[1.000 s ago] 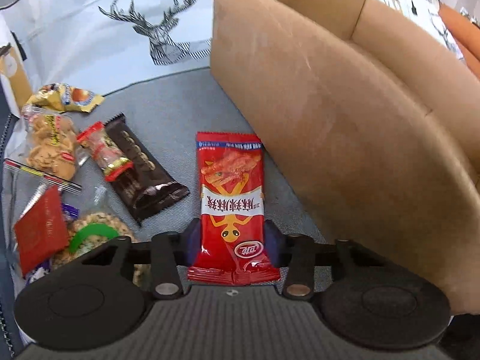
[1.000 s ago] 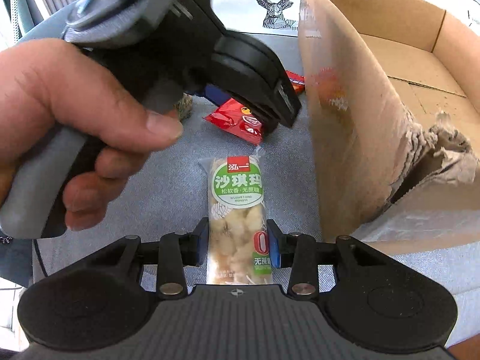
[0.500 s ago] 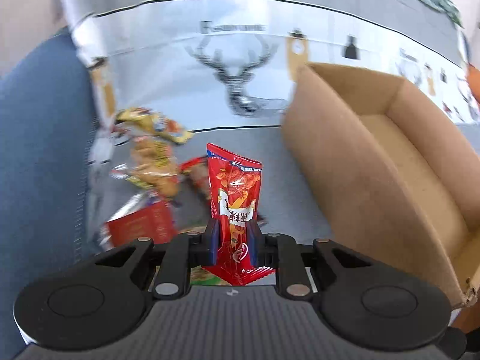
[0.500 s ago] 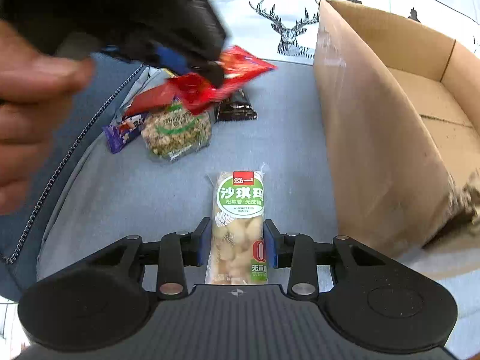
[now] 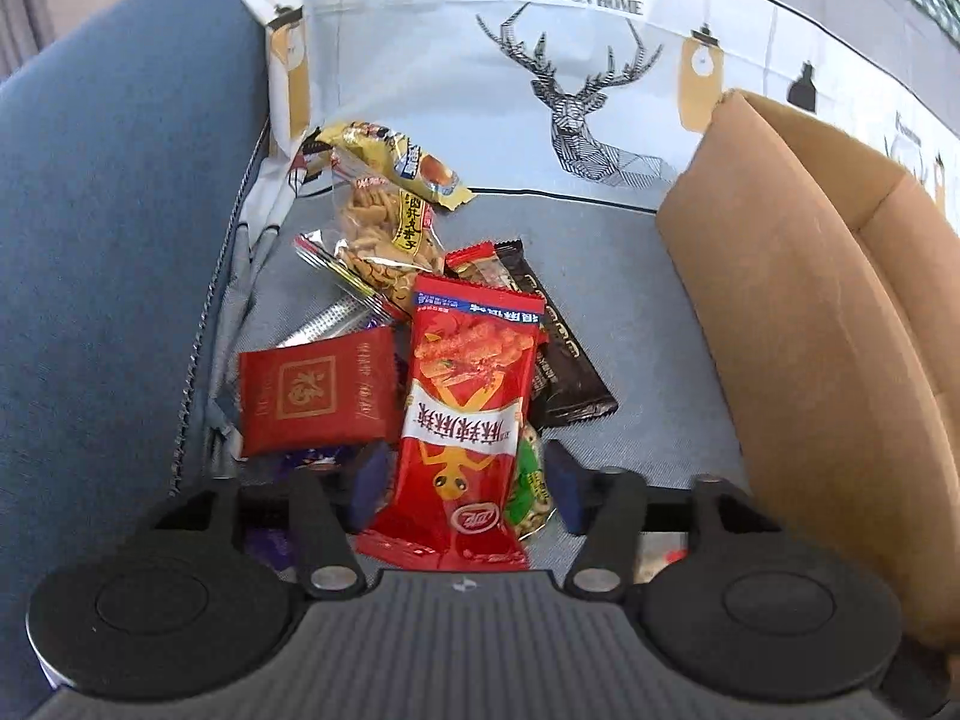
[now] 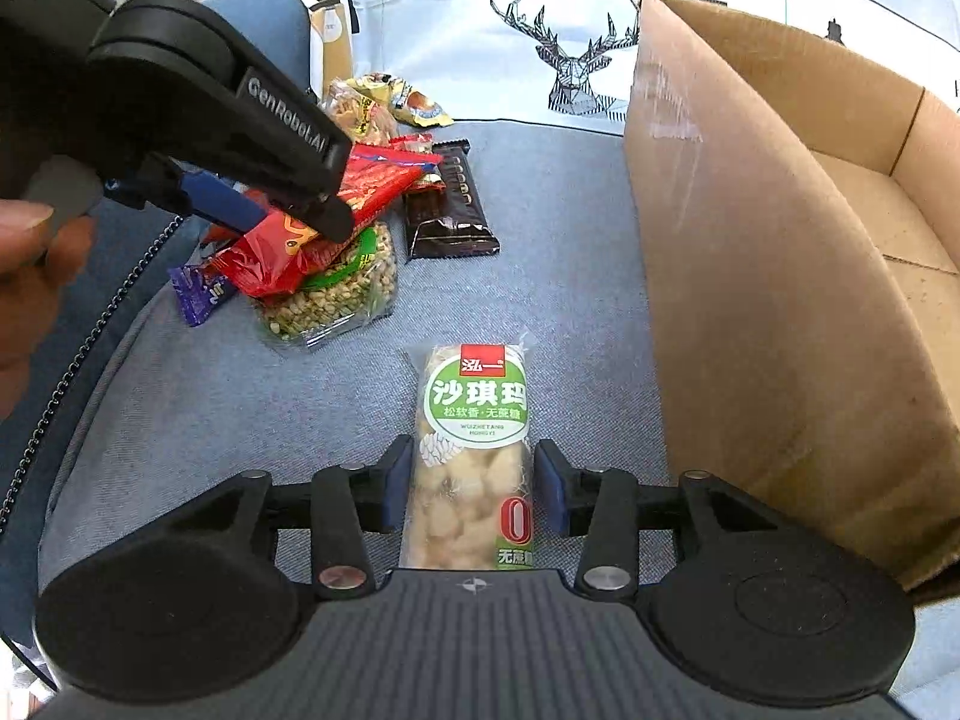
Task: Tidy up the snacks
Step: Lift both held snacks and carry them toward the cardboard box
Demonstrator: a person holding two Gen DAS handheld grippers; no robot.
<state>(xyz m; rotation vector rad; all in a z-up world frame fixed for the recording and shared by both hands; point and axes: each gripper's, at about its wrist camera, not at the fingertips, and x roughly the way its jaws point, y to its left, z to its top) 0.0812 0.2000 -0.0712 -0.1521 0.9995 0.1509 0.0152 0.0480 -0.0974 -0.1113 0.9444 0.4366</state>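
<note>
Left fingers (image 5: 462, 483): opening, astride the red packet (image 5: 465, 414), pads apparently clear of it.
Red packet: atop the snack pile (image 6: 336, 276), long axis along the fingers, top end pointing away.
Right fingers (image 6: 474, 483): opening, flanking the green bar (image 6: 474, 456), hardly touching.
Green bar: flat on the sofa (image 6: 558, 252), lengthwise ahead.
Box (image 6: 750, 300): right of both, nearer the right hand.

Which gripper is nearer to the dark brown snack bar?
Left. The left gripper, jaws opening around a red packet, hangs beside the dark brown snack bar; the right gripper sits farther away.
</note>
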